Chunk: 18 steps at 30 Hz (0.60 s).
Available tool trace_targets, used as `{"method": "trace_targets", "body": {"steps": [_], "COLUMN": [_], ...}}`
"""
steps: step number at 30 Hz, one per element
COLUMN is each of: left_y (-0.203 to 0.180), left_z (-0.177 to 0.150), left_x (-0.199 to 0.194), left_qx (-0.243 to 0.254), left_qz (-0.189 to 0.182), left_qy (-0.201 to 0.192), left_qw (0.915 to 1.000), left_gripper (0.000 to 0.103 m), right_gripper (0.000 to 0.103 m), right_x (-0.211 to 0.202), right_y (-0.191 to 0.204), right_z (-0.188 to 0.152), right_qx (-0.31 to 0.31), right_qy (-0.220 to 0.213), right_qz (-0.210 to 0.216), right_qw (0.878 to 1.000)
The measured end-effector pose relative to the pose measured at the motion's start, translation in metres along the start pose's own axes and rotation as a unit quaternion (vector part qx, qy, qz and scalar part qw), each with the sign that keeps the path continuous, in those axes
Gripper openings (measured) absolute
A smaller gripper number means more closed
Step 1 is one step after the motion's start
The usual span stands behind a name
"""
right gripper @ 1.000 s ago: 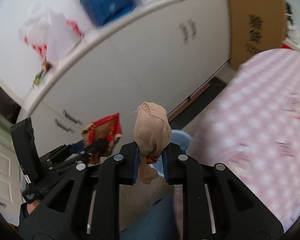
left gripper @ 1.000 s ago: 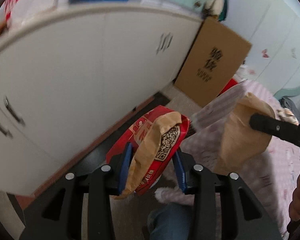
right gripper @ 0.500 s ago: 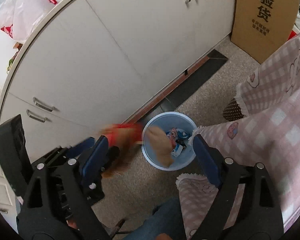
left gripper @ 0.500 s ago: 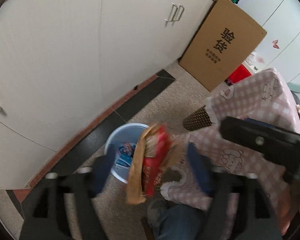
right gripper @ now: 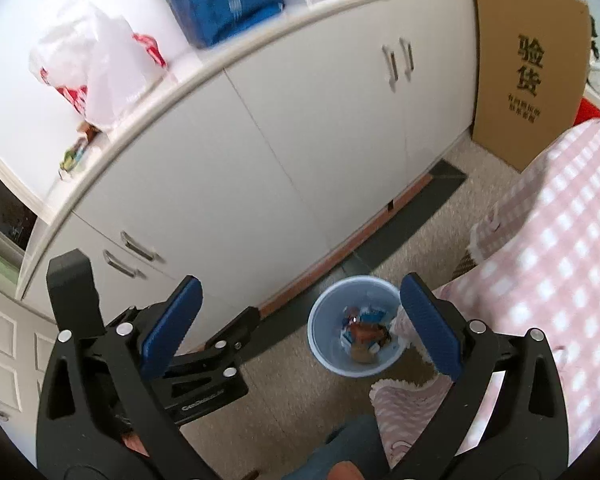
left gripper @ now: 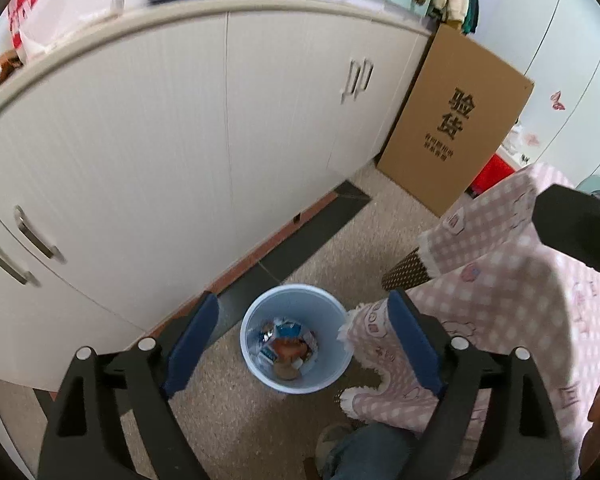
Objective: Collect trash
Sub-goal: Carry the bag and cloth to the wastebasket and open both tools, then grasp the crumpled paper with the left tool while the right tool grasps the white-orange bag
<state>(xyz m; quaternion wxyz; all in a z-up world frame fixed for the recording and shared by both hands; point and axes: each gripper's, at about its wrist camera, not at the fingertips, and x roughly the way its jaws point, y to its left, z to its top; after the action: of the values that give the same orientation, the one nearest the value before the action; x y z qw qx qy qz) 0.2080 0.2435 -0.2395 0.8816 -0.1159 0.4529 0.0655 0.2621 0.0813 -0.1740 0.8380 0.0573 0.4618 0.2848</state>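
The trash (left gripper: 286, 346) now lies inside the blue bin (left gripper: 256, 364) on the floor, at 6 o'clock from the white cabinet (left gripper: 180, 140). A second ago each gripper pinched a wrapper. Now the left gripper (left gripper: 300, 344) and the right gripper (right gripper: 300, 328) hang above the bin at 12 o'clock, jaws opening wide, nothing between them. This drop seems done.

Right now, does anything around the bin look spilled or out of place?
Nothing stands out. The round pale blue plastic bin stands upright on the speckled beige floor, wrappers inside it, no litter visible around it. The pink checked cloth hangs close beside its rim. Both grippers are opening, empty.
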Motion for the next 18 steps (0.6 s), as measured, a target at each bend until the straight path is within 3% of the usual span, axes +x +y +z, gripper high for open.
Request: {"method": "trace_targets", "body": {"steps": [8, 12, 18], "left_y": [-0.043, -0.083, -0.146], "left_z": [0.009, 0.012, 0.010], "left_x": [-0.055, -0.089, -0.112], "left_qx": [0.040, 0.079, 0.129], "left_qz": [-0.009, -0.020, -0.038], "left_qy": [-0.059, -0.100, -0.127], "left_qw": [0.9974, 0.9916, 0.9828], "left_gripper": [0.088, 0.090, 0.092], "right_gripper": [0.097, 0.097, 0.097], "right_x": [-0.075, -0.111, -0.161], "right_y": [-0.021, -0.039, -0.081], "right_z": [-0.009, -0.017, -0.033], "right_qx": [0.010, 0.018, 0.053], "right_qy": [-0.070, -0.098, -0.131], "right_qz": [-0.014, -0.032, -0.061], "right_qw": [0.997, 0.994, 0.988]}}
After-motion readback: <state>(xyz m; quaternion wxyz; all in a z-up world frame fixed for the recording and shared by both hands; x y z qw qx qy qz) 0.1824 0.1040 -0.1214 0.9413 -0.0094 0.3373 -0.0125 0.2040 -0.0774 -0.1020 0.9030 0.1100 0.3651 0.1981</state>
